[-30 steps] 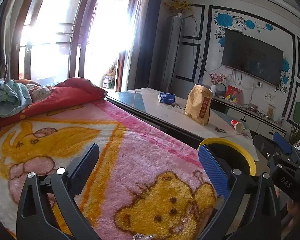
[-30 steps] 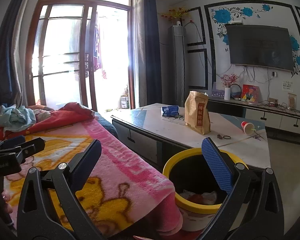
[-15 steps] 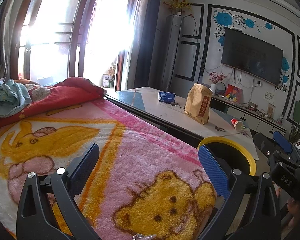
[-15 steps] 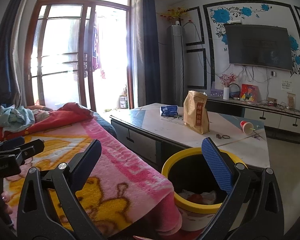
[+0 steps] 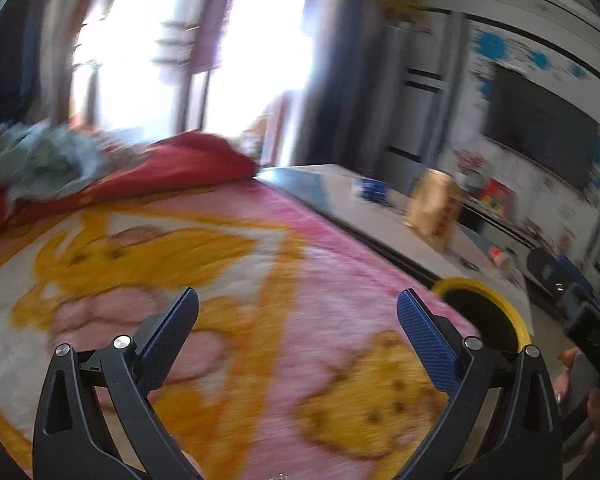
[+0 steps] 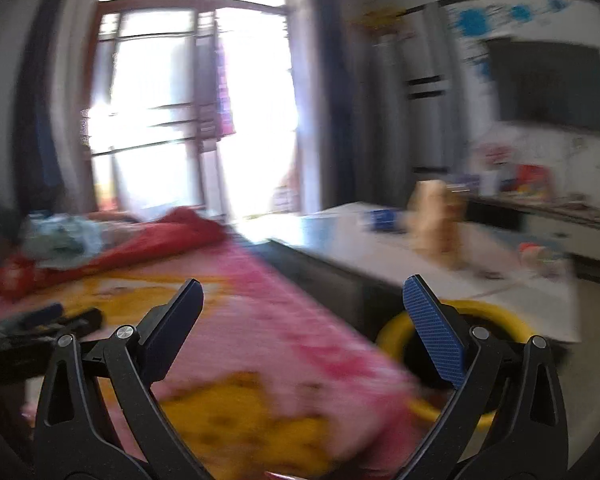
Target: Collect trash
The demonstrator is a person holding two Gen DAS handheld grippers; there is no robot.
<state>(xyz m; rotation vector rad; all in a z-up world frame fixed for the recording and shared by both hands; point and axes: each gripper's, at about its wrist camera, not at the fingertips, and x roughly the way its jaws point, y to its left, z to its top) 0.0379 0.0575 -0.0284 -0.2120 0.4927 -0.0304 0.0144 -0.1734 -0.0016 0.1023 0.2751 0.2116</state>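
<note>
Both views are smeared by motion. A yellow-rimmed bin (image 5: 488, 312) (image 6: 496, 320) stands on the floor between the bed and the low table. On the table (image 6: 380, 248) sit a brown paper bag (image 5: 436, 208) (image 6: 436, 220), a blue packet (image 5: 370, 189) (image 6: 382, 218) and a red-and-white paper cup (image 5: 500, 257) (image 6: 534, 250). My left gripper (image 5: 298, 312) is open over the pink blanket, holding nothing. Open too and holding nothing is my right gripper (image 6: 302, 304), above the bed's edge, left of the bin. The other gripper shows at the far right of the left wrist view (image 5: 572, 292) and low left in the right wrist view (image 6: 52, 320).
A pink and yellow cartoon blanket (image 5: 220, 280) covers the bed, with a red quilt (image 5: 180, 164) and bluish clothes (image 5: 40, 160) heaped at its far end. Bright windows (image 6: 172, 112) lie behind. A dark TV (image 6: 556, 80) hangs on the right wall above a low cabinet (image 6: 572, 232).
Both cameras have swung, blurring the scene; the table, bag and bin have shifted rightward in both views, and the bin sits lower. Both grippers stay open.
</note>
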